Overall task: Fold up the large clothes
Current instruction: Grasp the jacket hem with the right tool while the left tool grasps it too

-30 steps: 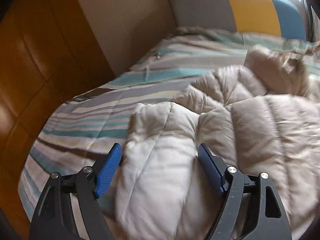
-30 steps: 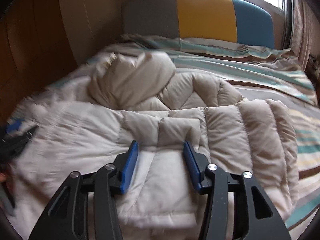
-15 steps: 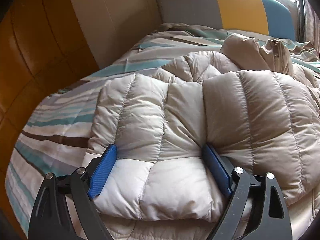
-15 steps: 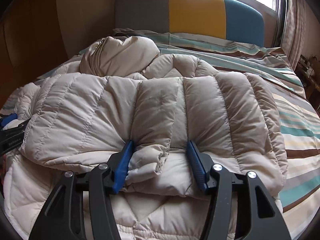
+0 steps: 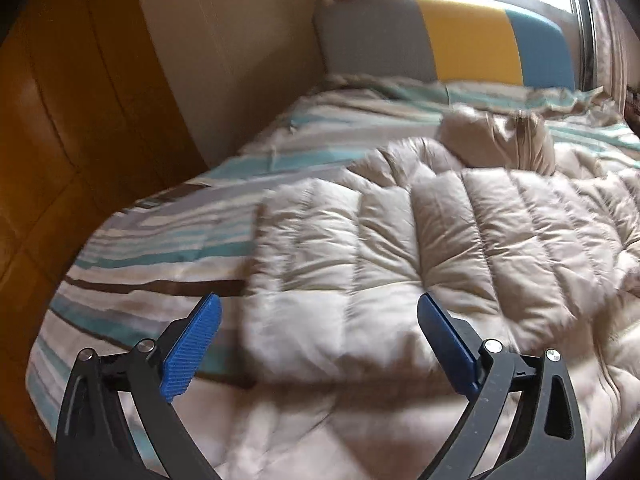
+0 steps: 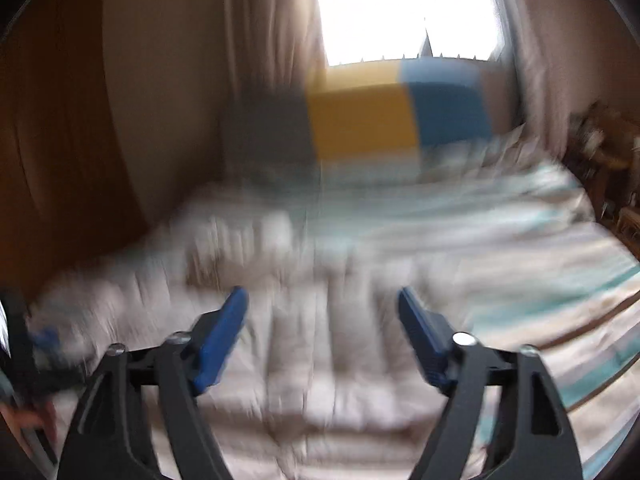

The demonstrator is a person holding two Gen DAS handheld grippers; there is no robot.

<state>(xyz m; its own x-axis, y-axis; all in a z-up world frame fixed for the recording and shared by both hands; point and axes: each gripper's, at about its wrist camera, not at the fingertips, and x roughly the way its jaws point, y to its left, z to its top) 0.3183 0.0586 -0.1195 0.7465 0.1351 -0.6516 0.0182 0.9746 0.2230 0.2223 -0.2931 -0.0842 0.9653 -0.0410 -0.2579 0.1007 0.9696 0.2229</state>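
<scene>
Puffer jacket lies folded mid-bed, hood toward the headboard. Left gripper and right gripper jaws opening, nothing pinched. Looks light, soft, springy, slick shell; grab a folded edge, bite deep.

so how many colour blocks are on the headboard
3: grey block nearest the wall, yellow block in the middle, blue block by the window. The headboard's lower edge is hidden behind bedding.
</scene>
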